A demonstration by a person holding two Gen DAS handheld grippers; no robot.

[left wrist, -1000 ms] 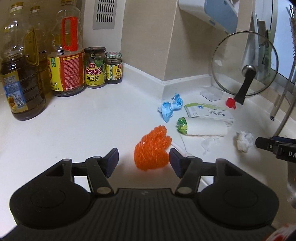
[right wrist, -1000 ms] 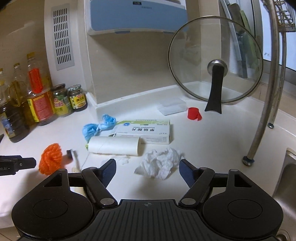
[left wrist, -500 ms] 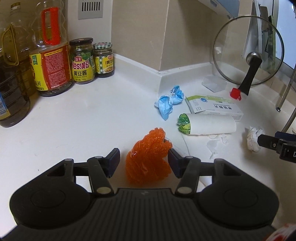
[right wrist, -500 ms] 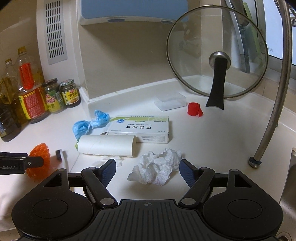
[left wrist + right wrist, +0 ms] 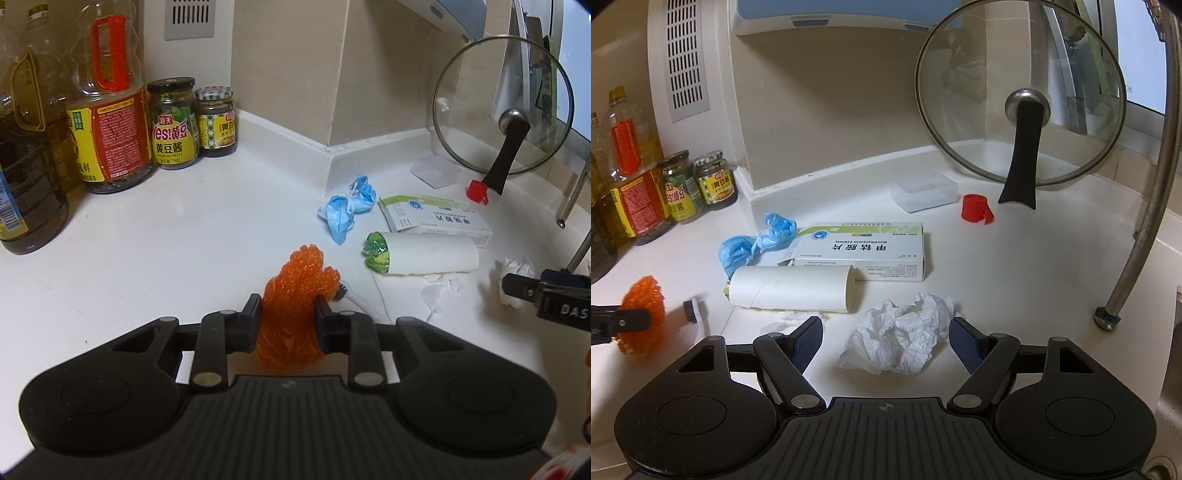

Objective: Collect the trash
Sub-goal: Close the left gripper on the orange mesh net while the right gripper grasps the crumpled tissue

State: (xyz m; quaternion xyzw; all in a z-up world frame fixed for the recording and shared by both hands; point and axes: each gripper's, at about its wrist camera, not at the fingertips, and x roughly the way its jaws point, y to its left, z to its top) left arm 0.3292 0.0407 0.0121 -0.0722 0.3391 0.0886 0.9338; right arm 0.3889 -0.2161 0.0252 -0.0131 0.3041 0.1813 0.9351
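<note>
My left gripper (image 5: 288, 308) is shut on an orange mesh net (image 5: 295, 295) on the white counter (image 5: 166, 240); the net also shows in the right wrist view (image 5: 642, 314). My right gripper (image 5: 886, 338) is open, its jaws on either side of a crumpled white tissue (image 5: 901, 341), which also shows in the left wrist view (image 5: 515, 280). Other trash lies beyond: a paper roll core (image 5: 794, 290) with green foil (image 5: 376, 251) in one end, a blue face mask (image 5: 757, 243), a medicine box (image 5: 864, 251), a red cap (image 5: 975, 208).
Oil bottles (image 5: 107, 110) and sauce jars (image 5: 173, 125) stand at the back left. A glass pot lid (image 5: 1019, 99) leans against the wall. A clear plastic box (image 5: 923, 192) lies near it. A metal faucet pipe (image 5: 1145, 184) rises at right beside the sink edge (image 5: 1171, 350). A small toothbrush (image 5: 696, 314) lies by the net.
My left gripper moved forward over the orange net and closed on it. My right gripper advanced toward the tissue, now between its open jaws.
</note>
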